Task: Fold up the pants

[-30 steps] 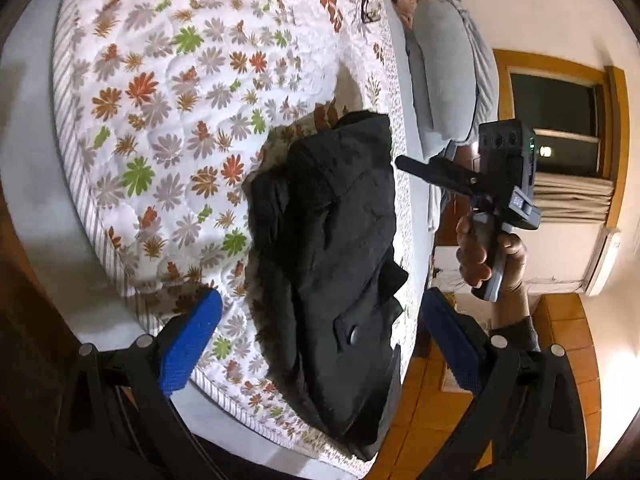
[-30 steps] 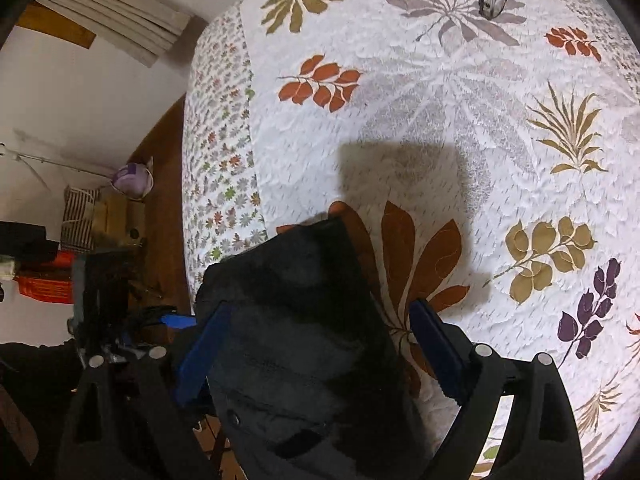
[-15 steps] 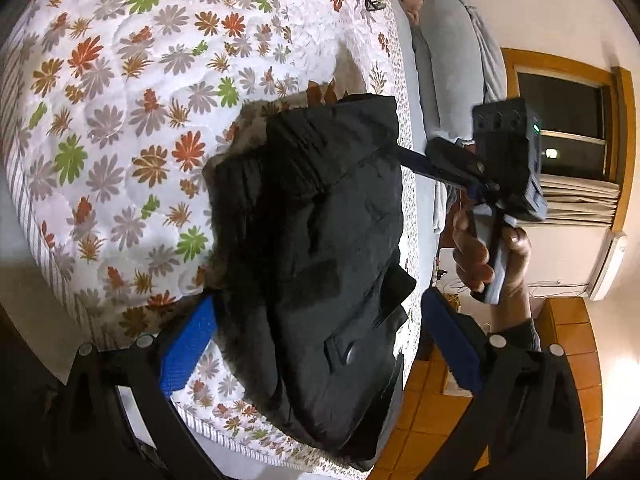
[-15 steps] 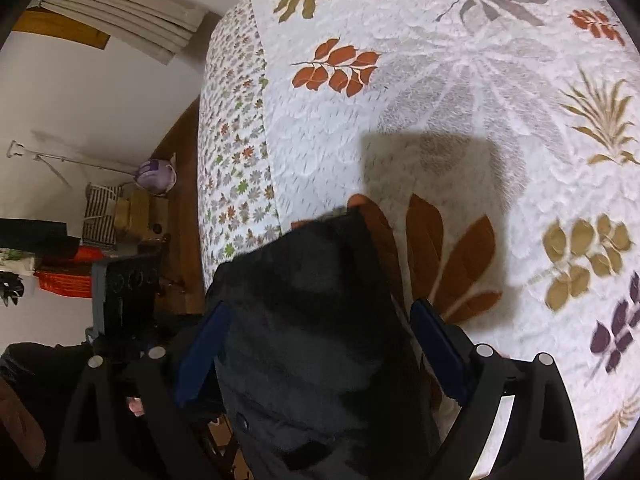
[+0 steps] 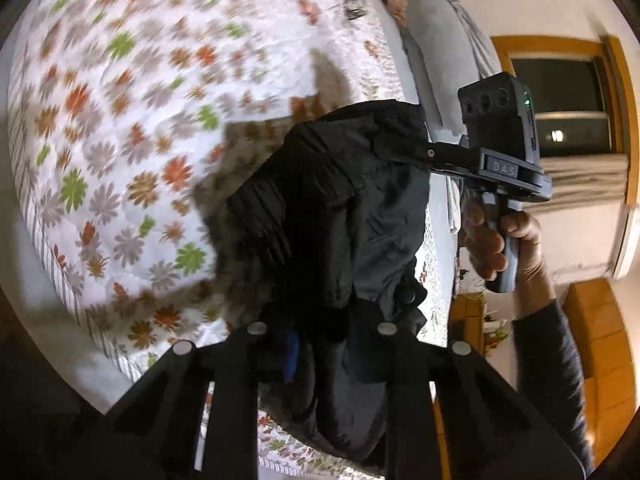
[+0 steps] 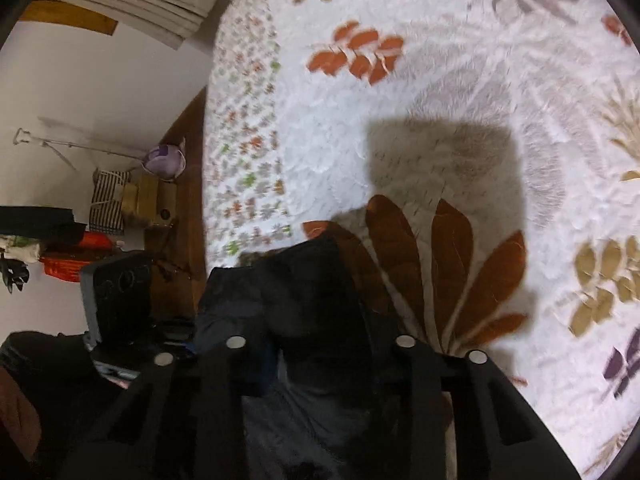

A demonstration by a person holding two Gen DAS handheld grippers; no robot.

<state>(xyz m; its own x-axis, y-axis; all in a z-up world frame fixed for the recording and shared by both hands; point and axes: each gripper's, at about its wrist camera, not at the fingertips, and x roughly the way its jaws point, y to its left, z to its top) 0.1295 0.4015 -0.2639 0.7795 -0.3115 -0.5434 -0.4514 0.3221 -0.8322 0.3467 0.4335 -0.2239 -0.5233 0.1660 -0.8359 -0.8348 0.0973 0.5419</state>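
Now, left gripper [image 5: 320, 356] clamped on pants [image 5: 340, 208] | right gripper [image 6: 320, 364] likewise, jaws just closed | hems pinched for folding over bed [image 5: 120, 140].

Your left hand-held gripper [image 5: 320, 354] sits at the bottom centre of its frame, jaws just closed and pinching black cloth. Your right hand-held gripper [image 6: 320, 364], low in its own frame, has also just closed on cloth. At right in the left view, your right hand [image 5: 500, 244] wraps the grip, sleeve below.
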